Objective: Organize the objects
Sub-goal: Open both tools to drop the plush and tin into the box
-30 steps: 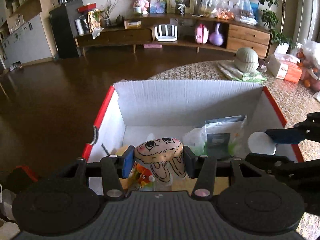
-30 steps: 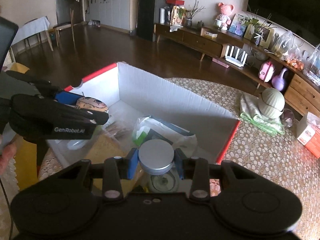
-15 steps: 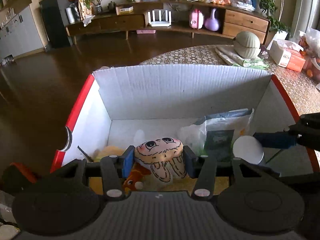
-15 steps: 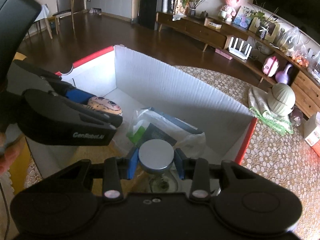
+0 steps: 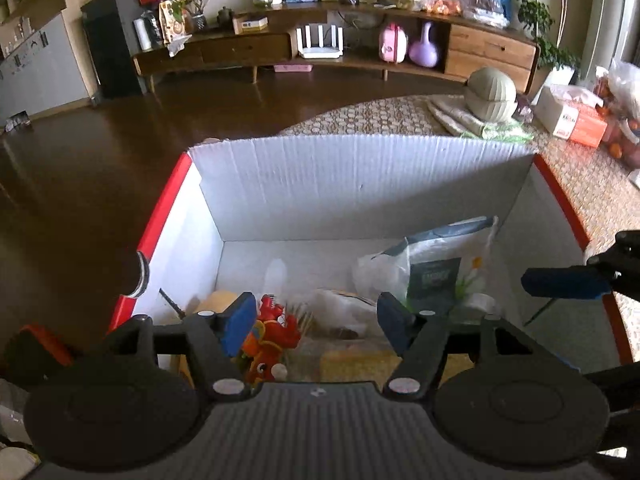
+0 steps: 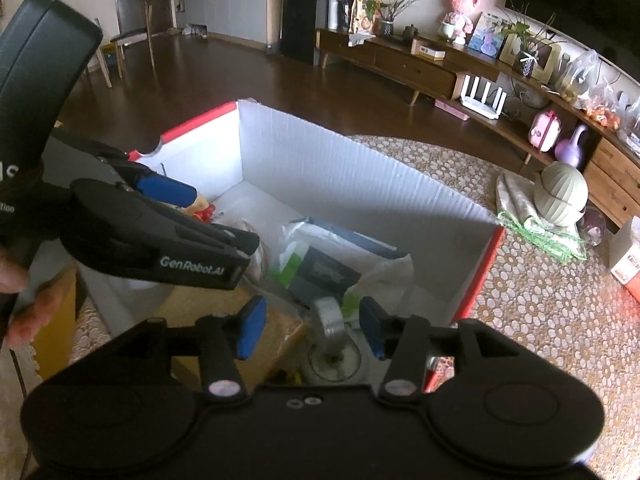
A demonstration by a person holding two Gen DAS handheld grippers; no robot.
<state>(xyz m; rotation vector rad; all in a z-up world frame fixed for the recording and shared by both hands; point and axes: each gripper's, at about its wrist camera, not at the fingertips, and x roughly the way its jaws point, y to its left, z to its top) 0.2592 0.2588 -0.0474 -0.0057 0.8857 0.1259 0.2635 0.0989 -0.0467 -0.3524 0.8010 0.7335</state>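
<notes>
A red-edged cardboard box (image 5: 360,184) with white inner walls (image 6: 340,172) holds the objects. My left gripper (image 5: 316,320) hangs open over its near left part, nothing between its fingers. Below it lie a red toy (image 5: 272,332) and a pale soft shape (image 5: 340,316); the cartoon-face plush is not recognisable. A white plastic bag (image 5: 436,268) with a dark packet sits to the right. My right gripper (image 6: 312,330) is open above a glass jar with a silver lid (image 6: 332,320), which lies tilted in the box. The left gripper (image 6: 222,218) shows in the right wrist view.
The box stands on a table with a patterned cloth (image 6: 540,312). Beyond it are a ribbed grey-green pot (image 6: 560,196) on folded cloths and an orange-white tissue box (image 5: 568,116). A hand (image 6: 24,312) holds the left gripper. Yellow packaging (image 6: 224,312) lies in the box.
Both grippers opened. The plush dropped out of the left gripper's fingers and the silver-lidded jar dropped from the right gripper's into the box, tipping over.
</notes>
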